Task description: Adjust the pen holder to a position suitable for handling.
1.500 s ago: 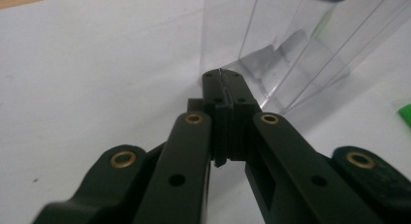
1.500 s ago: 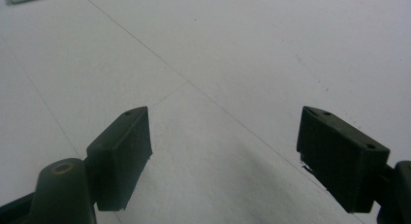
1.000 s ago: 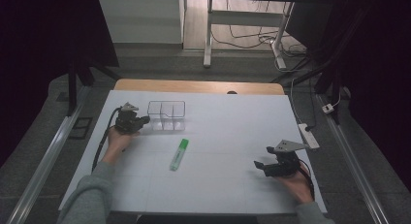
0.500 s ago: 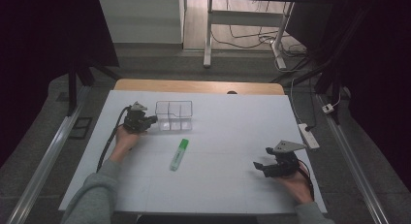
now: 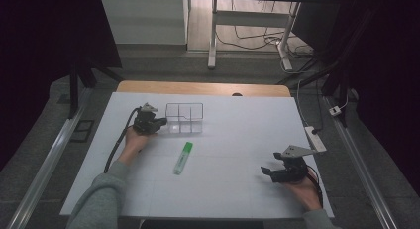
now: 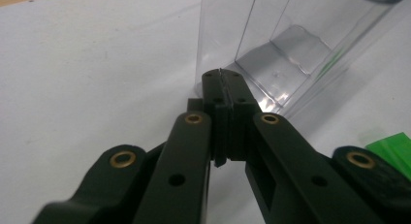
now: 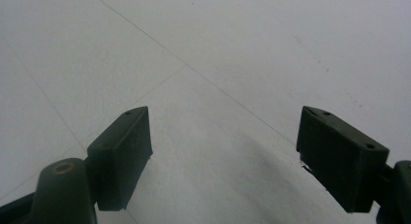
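Note:
A clear plastic box with several compartments stands on the white table, left of centre toward the back. My left gripper lies at the box's left end, jaws pressed flat together with nothing seen between them. In the left gripper view its tips touch the near corner of the clear box. A green marker lies in front of the box, and its end shows at the right edge. My right gripper rests open near the front right, with bare table between its jaws.
A white power strip lies along the table's right edge. The left gripper's black cable trails back along the person's forearm. A wooden strip runs along the table's far edge, with desk legs and cables on the floor beyond.
The left hand has moved to the right, and the clear box has slid right along with it. The marker and the right gripper have stayed where they were.

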`<action>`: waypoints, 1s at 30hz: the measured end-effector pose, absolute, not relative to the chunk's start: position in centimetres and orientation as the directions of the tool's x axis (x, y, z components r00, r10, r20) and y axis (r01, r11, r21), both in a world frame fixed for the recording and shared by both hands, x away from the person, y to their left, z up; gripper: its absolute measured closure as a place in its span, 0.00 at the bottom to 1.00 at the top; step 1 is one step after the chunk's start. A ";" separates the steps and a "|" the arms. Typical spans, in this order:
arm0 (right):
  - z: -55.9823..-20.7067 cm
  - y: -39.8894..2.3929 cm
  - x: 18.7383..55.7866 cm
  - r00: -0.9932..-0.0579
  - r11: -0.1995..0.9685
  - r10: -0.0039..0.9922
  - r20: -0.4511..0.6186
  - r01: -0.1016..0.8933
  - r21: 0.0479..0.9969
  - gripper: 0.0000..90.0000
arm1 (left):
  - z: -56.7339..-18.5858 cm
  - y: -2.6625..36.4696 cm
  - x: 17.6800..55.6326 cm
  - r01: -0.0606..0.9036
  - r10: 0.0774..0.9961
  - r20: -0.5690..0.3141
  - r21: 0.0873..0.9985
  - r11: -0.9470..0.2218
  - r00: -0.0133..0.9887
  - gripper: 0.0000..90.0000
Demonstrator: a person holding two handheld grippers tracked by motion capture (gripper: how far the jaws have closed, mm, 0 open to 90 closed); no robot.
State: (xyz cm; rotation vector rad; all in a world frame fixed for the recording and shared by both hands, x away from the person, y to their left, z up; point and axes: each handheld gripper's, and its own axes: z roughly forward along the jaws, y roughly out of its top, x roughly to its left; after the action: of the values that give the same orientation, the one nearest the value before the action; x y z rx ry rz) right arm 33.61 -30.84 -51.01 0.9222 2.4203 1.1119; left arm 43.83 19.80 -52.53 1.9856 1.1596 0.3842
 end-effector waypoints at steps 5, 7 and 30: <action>-51.1 -31.0 33.5 -0.738 0.488 0.674 -0.022 0.423 0.764 0.22 | -52.5 19.1 44.0 0.595 0.830 -0.121 0.753 -0.280 0.544 0.99; -51.1 -31.0 33.6 -0.737 0.483 0.676 -0.015 0.427 0.765 0.22 | -52.5 18.8 44.0 0.594 0.827 -0.124 0.754 -0.282 0.549 0.99; -51.4 -30.8 33.8 -0.742 0.482 0.671 0.002 0.438 0.759 0.23 | -52.8 15.5 45.3 0.574 0.794 -0.111 0.750 -0.328 0.598 0.99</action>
State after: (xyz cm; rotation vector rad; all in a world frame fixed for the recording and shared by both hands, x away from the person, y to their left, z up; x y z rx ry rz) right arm 33.76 -30.75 -51.38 0.9397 2.4368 1.1209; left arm 45.30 15.50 -52.83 2.0369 1.0811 0.3539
